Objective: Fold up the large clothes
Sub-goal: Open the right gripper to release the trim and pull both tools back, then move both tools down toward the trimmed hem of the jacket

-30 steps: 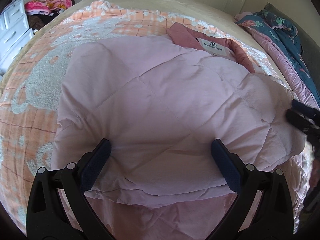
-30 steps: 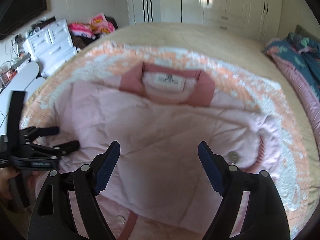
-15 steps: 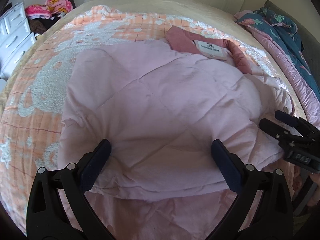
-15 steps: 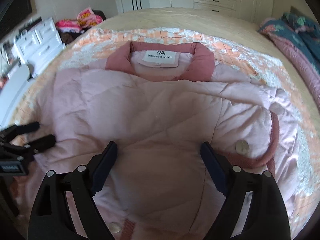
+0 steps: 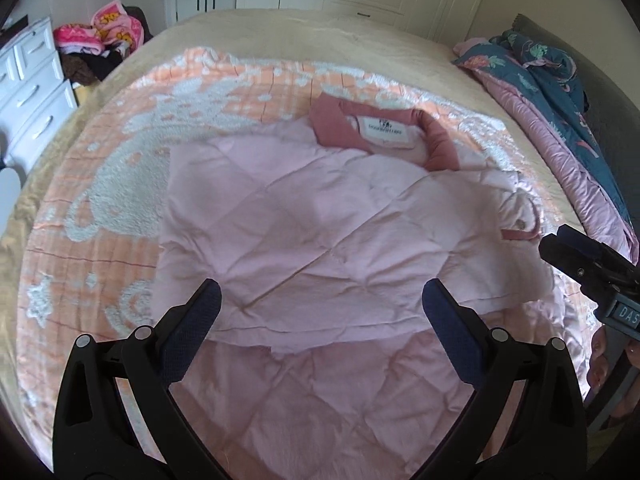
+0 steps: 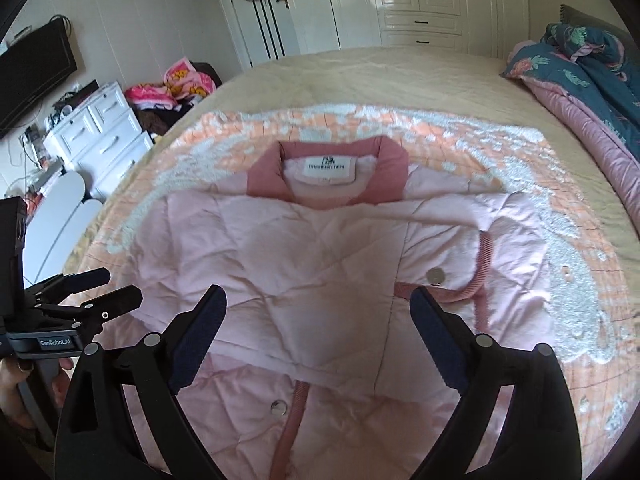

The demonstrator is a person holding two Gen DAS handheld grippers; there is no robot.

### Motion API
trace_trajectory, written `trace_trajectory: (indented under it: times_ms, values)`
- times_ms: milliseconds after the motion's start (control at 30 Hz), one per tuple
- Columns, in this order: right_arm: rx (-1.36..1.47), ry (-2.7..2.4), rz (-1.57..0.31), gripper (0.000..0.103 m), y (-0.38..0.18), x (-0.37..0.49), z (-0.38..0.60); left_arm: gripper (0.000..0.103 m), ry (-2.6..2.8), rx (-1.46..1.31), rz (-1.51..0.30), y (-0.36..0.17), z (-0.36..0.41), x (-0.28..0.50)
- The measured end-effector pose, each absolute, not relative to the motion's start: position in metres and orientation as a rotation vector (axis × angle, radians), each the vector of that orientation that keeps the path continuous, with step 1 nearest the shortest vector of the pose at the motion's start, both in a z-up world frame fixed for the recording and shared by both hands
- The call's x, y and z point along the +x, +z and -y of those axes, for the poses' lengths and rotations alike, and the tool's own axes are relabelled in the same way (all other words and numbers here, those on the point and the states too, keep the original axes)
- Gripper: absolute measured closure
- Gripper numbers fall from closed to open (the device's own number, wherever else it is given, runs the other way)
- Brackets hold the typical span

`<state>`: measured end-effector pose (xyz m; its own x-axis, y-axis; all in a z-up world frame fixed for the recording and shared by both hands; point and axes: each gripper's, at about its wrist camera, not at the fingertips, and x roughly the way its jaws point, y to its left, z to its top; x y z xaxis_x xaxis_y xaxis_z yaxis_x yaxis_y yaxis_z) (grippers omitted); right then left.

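A pale pink quilted jacket [image 5: 320,216] [image 6: 320,256] with a darker pink collar [image 6: 328,168] and a white label lies on the bed, its lower part folded up over its body. My left gripper [image 5: 322,300] hovers above the folded edge, open, nothing between its fingers. My right gripper [image 6: 318,306] also hangs over the jacket, its jaws still opening and empty. Each gripper shows at the edge of the other's view: the right gripper [image 5: 576,256], the left gripper [image 6: 92,292]. Snap buttons [image 6: 436,276] and ribbed pink trim [image 6: 482,268] show on the jacket's right side.
An orange and white blanket [image 5: 132,168] lies under the jacket on the beige bed [image 6: 360,76]. A teal and pink duvet [image 5: 560,92] is bunched at the right. A white drawer chest [image 6: 100,132] and a clothes pile [image 6: 180,84] stand left. Wardrobes [image 6: 420,0] line the far wall.
Both grippers have lifted and drawn back from the jacket, so more of the bed shows. The right gripper's jaws have spread wider. The folded jacket stays put.
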<state>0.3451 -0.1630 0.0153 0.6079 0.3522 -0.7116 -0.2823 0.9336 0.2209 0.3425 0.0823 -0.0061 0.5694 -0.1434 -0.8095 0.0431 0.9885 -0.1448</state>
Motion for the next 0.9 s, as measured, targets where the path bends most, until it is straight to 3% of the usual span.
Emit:
trace_trajectory:
  times_ms: [700,767,900]
  values:
    - [0.107,0.385,-0.674,0.01,0.112,0.264,0.199,0.008,-0.127,-0.1,-0.844,0.066,-0.068,0.283]
    - [0.103,0.383,-0.657,0.004,0.118,0.255,0.202,0.008,-0.13,-0.103,-0.832,0.072,-0.067,0.276]
    - [0.103,0.388,-0.633,0.004,0.13,0.238,0.207,0.008,-0.131,-0.1,-0.81,0.082,-0.064,0.262]
